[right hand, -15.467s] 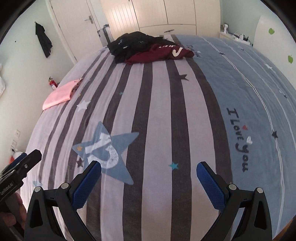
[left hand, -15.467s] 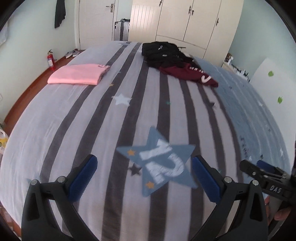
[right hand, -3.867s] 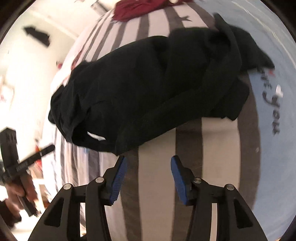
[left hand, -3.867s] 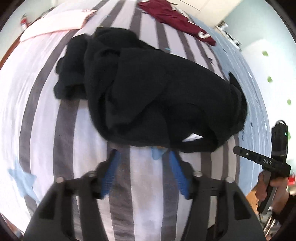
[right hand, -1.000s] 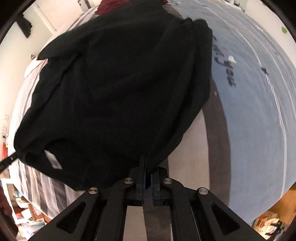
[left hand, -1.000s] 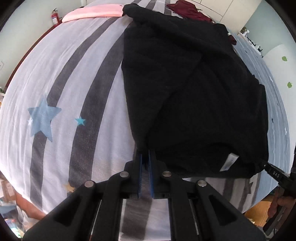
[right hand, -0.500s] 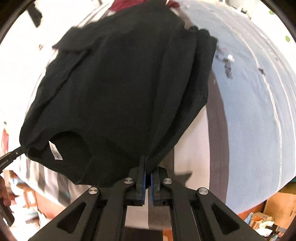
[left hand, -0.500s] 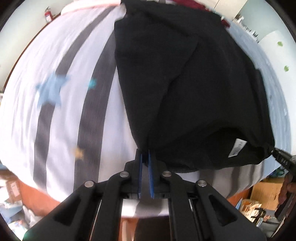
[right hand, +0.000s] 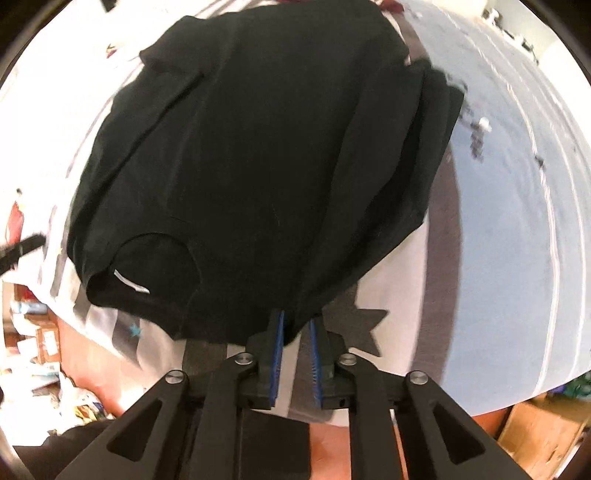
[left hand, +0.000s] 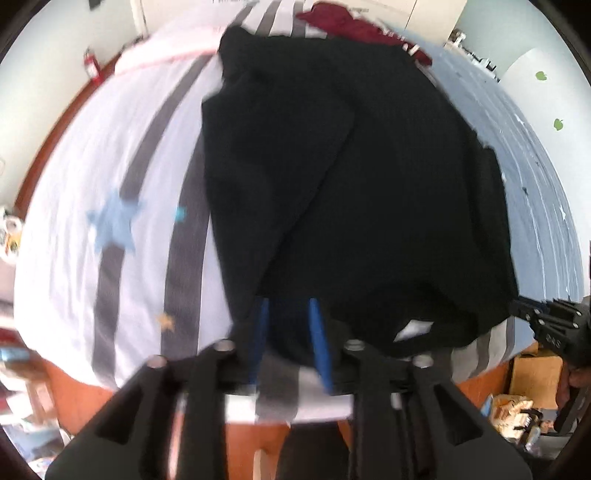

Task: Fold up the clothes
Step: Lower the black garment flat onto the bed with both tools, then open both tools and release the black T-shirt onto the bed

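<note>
A black shirt (left hand: pixel 369 184) lies spread flat on the striped bed (left hand: pixel 92 166), collar and white label (left hand: pixel 412 328) toward the near edge. My left gripper (left hand: pixel 288 304) is open, its blue pads (left hand: pixel 261 332) parted around the shirt's near left shoulder edge. In the right wrist view the same black shirt (right hand: pixel 258 147) fills the middle, its label (right hand: pixel 129 282) at lower left. My right gripper (right hand: pixel 296 320) is open a little, with the shirt's right shoulder tip hanging between the pads (right hand: pixel 277 354). The right gripper (left hand: pixel 546 325) also shows at the far right of the left wrist view.
A maroon garment (left hand: pixel 343 22) lies at the far end of the bed and a pink folded one (left hand: pixel 166 48) at the far left. The bed's front edge is just below both grippers. Cardboard boxes (right hand: pixel 546 435) and clutter (right hand: pixel 40 350) sit on the floor.
Both grippers were shut on the shirt's shoulders half a second ago; now their pads stand apart. The shirt has been drawn nearer the bed's front edge and lies flatter.
</note>
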Action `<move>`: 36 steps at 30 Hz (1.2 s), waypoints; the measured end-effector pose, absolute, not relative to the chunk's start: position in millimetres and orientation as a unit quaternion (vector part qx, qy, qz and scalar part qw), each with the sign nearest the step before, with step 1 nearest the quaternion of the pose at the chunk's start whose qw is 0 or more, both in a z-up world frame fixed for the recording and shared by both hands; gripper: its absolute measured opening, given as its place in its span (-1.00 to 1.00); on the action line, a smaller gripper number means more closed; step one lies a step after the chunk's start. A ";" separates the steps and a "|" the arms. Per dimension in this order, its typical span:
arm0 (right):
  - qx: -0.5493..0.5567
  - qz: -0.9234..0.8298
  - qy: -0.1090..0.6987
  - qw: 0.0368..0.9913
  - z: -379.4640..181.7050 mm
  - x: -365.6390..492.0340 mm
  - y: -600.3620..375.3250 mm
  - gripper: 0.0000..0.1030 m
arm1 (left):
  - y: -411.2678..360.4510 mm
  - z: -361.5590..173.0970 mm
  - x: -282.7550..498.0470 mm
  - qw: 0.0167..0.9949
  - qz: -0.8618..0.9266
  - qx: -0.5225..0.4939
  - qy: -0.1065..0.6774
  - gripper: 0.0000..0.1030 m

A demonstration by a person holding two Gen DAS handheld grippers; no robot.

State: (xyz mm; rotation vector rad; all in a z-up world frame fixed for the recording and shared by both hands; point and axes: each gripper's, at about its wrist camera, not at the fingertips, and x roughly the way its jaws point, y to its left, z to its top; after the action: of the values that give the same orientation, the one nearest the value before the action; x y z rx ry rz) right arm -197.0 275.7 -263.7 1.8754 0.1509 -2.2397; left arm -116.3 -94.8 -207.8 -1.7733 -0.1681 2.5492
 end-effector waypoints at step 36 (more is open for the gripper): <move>0.531 -0.835 0.003 0.144 -287.7 -363.4 184.8 -0.54 | -246.1 -228.9 -232.3 -0.190 0.860 -0.461 -0.108 -0.99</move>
State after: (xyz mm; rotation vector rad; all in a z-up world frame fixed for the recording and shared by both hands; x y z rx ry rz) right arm -363.4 184.8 -287.7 1.5301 0.0093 -2.4080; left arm -232.3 -246.1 -228.9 -1.6568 -0.3882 3.0869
